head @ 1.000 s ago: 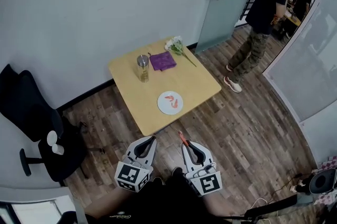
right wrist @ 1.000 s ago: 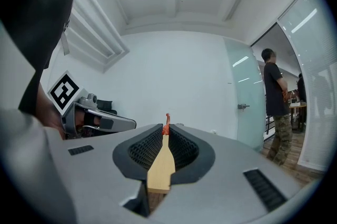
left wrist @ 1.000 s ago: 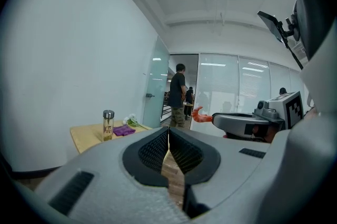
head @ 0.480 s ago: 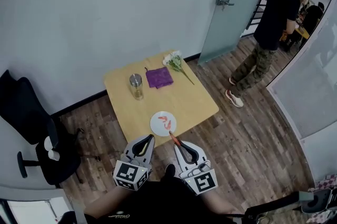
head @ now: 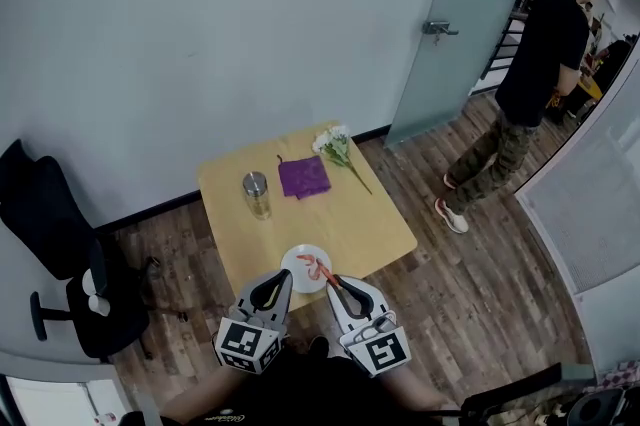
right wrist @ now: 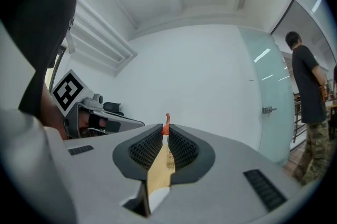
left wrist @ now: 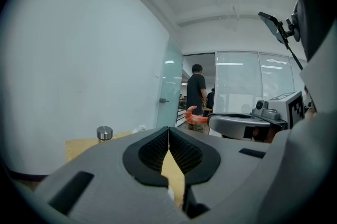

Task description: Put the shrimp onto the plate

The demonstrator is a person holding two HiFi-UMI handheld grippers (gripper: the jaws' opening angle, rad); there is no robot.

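Observation:
A white plate (head: 298, 276) lies at the near edge of the wooden table (head: 370, 224), and one orange shrimp (head: 307, 261) rests on it. My right gripper (head: 333, 282) is shut on a second shrimp (head: 325, 275), whose end sticks out past the fingertips over the plate's right rim. In the right gripper view this shrimp (right wrist: 167, 124) is pinched between the jaw tips; in the left gripper view the shrimp (left wrist: 195, 117) shows at the right gripper's tip. My left gripper (head: 281, 277) sits beside the plate's near left rim, shut and holding nothing.
On the table stand a lidded glass jar (head: 256, 195), a purple cloth (head: 304, 177) and a flower sprig (head: 337, 149). A black office chair (head: 60, 254) is left of the table. A person (head: 530, 84) stands by the glass door (head: 445, 24) at the right.
Both grippers have come forward from over the floor to the table's near edge, and the held shrimp now hangs at the plate. The table looks nearer in the head view.

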